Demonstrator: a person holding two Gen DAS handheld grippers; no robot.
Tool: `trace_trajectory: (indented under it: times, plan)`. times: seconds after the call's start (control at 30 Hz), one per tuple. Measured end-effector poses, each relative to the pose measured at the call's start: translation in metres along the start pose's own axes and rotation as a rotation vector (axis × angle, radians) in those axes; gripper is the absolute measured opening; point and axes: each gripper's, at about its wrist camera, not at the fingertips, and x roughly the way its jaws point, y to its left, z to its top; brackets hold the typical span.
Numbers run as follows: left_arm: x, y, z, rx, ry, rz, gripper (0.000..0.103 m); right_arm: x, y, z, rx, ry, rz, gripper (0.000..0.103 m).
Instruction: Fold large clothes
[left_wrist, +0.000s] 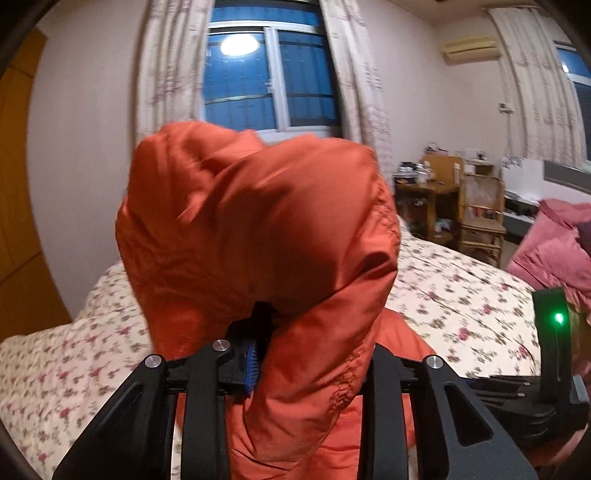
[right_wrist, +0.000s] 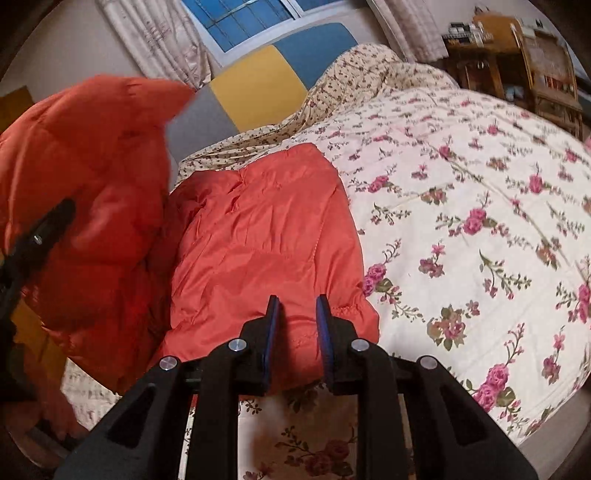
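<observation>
On the flowery bedspread (right_wrist: 461, 192), an orange puffer jacket (right_wrist: 258, 236), half spread flat, other half hoisted up on the left side. Left gripper (left_wrist: 280, 354) clamped tight on a bunched-up chunk of that jacket, fabric ballooning up over the fingers and blocking most of the left wrist view, a bit motion-blurred too. Right gripper (right_wrist: 295, 332) hanging just over the jacket's near hem, blue-padded fingers (right_wrist: 271, 332) parted with orange fabric showing in the gap, gripping nothing as far as visible. Behind all that, a window (left_wrist: 266, 77) with curtains, a yellow-blue-grey headboard (right_wrist: 266, 85), and some cluttered wooden shelves (left_wrist: 443, 195) off right.
</observation>
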Motion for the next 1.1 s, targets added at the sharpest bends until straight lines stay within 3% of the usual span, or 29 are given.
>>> trace_trajectory:
  times: [0.23,0.37,0.53,0.67,0.73,0.8,0.83,0.87,0.97,1.1]
  plan:
    - [0.026,-0.04,-0.03,0.14,0.067,-0.084,0.033,-0.013,-0.017,-0.001,0.051,0.003,0.026,0.022]
    - [0.034,-0.056,-0.049,0.215,0.082,-0.109,0.036,-0.033,-0.026,0.003,0.098,-0.061,0.004,0.029]
    - [0.04,-0.065,-0.064,0.248,0.092,-0.134,0.045,-0.069,-0.019,0.015,0.085,-0.183,0.086,0.032]
    - [0.044,-0.069,-0.069,0.262,0.084,-0.145,0.05,-0.079,0.004,0.023,0.005,-0.198,0.156,0.042]
    - [0.043,-0.068,-0.07,0.257,0.079,-0.15,0.05,-0.075,0.017,0.025,-0.042,-0.173,0.147,0.042]
    - [0.042,-0.067,-0.071,0.249,0.078,-0.163,0.05,-0.057,0.025,0.028,-0.089,-0.089,0.079,0.037]
    - [0.039,-0.065,-0.071,0.244,0.079,-0.173,0.05,-0.049,0.024,0.027,-0.093,-0.06,0.058,0.024]
    - [0.036,-0.064,-0.072,0.244,0.082,-0.182,0.05,-0.041,0.021,0.027,-0.092,-0.041,0.029,0.018]
    - [0.022,-0.058,-0.076,0.251,0.077,-0.223,0.05,-0.015,0.003,0.021,-0.076,0.054,-0.075,0.009]
    - [-0.001,-0.044,-0.084,0.197,0.074,-0.287,0.05,0.004,-0.012,0.003,-0.044,0.101,-0.079,0.009]
